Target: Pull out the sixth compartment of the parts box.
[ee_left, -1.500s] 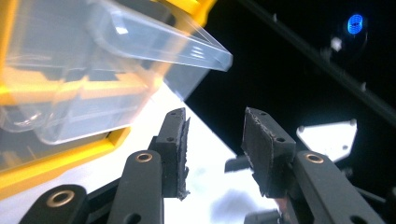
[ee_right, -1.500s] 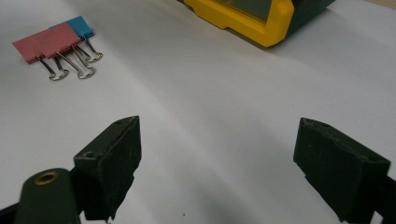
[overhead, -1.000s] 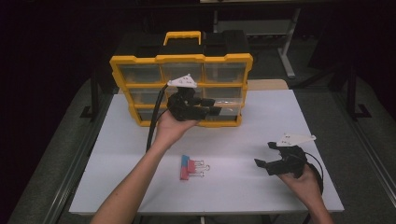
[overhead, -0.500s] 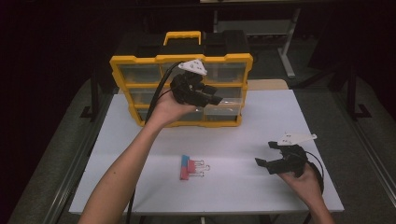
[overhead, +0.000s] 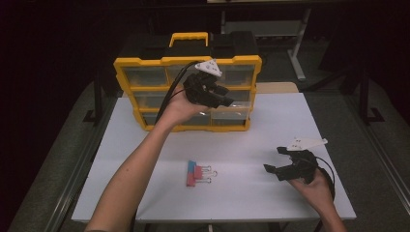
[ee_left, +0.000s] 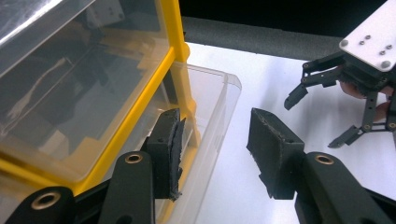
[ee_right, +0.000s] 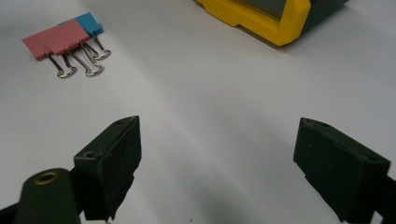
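A yellow organizer (overhead: 145,65) with clear drawers stands at the back of the white table (overhead: 270,125). Its lower right drawer (overhead: 232,114) is pulled out a little. My left gripper (overhead: 223,98) hovers in front of that column, open, and its jaws straddle the drawer's clear front wall (ee_left: 219,107) without closing on it. Pink and blue binder clips (overhead: 198,174) lie together at the table's front middle. My right gripper (overhead: 273,159) rests low at the front right, open and holding nothing, facing the clips (ee_right: 63,39). It is also visible beyond the left jaws (ee_left: 315,120).
The organizer's yellow corner (ee_right: 261,18) lies ahead of my right gripper. Bare white tabletop lies between the clips and the organizer. A dark floor and metal frame legs (overhead: 297,53) surround the table.
My left gripper has risen and shifted right along the organizer's front, ending at the right-hand drawers. The right gripper and the clips have stayed put.
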Demonstrator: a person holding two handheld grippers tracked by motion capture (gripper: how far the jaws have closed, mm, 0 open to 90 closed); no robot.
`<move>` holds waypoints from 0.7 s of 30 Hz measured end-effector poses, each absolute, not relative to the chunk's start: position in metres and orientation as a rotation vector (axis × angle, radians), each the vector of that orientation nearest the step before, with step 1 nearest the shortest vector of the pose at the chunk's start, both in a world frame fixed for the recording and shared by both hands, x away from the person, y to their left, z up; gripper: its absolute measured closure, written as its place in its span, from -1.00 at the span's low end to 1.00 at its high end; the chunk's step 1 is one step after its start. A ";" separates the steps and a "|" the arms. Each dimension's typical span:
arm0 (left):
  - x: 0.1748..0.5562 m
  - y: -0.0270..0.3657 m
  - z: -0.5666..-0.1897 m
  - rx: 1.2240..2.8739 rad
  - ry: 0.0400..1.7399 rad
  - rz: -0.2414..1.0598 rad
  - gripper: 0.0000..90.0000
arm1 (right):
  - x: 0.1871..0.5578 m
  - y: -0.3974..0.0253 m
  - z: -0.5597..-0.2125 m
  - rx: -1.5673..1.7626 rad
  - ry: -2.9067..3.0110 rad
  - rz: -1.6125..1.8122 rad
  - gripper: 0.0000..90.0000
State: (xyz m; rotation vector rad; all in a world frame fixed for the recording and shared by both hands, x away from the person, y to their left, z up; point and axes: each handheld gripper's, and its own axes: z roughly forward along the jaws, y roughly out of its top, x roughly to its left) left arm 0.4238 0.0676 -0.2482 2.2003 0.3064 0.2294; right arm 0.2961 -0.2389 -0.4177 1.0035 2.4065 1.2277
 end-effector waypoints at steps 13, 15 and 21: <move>0.431 0.057 -0.258 2.271 0.290 0.232 0.24 | 0.295 -0.237 -0.418 0.996 2.422 1.232 -0.69; 0.432 0.056 -0.261 2.277 0.290 0.222 0.27 | 0.295 -0.237 -0.418 0.997 2.421 1.233 -0.69; 0.434 0.054 -0.268 2.314 0.271 0.194 0.36 | 0.296 -0.238 -0.418 0.997 2.426 1.239 -0.69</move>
